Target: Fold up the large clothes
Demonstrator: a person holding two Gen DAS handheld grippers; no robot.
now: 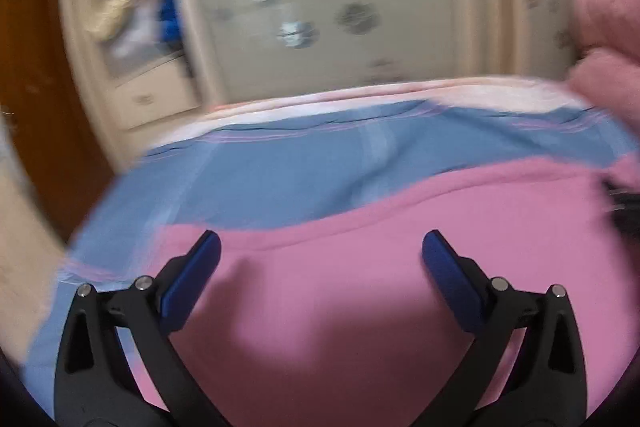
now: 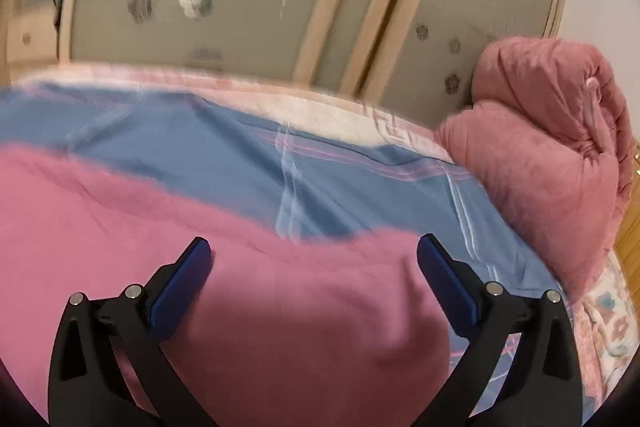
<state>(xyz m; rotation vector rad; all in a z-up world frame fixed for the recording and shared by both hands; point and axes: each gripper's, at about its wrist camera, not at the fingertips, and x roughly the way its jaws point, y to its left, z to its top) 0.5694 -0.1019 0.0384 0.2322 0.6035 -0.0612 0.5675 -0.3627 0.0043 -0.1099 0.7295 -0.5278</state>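
Observation:
A large pink garment (image 1: 360, 267) lies spread on a blue bedsheet (image 1: 280, 167). In the left wrist view my left gripper (image 1: 321, 247) hovers over the pink cloth near its upper edge, wide open with nothing between its blue pads. The same pink garment (image 2: 200, 235) fills the lower left of the right wrist view. My right gripper (image 2: 314, 251) stands open above its right end, and nothing is held. Both views are blurred by motion.
A rolled pink quilt (image 2: 552, 147) sits at the right end of the bed against the wardrobe's frosted sliding doors (image 2: 240, 7). An open wardrobe section with hanging clothes and drawers (image 1: 140, 39) is at the left. Blue sheet (image 2: 240, 155) lies bare beyond the garment.

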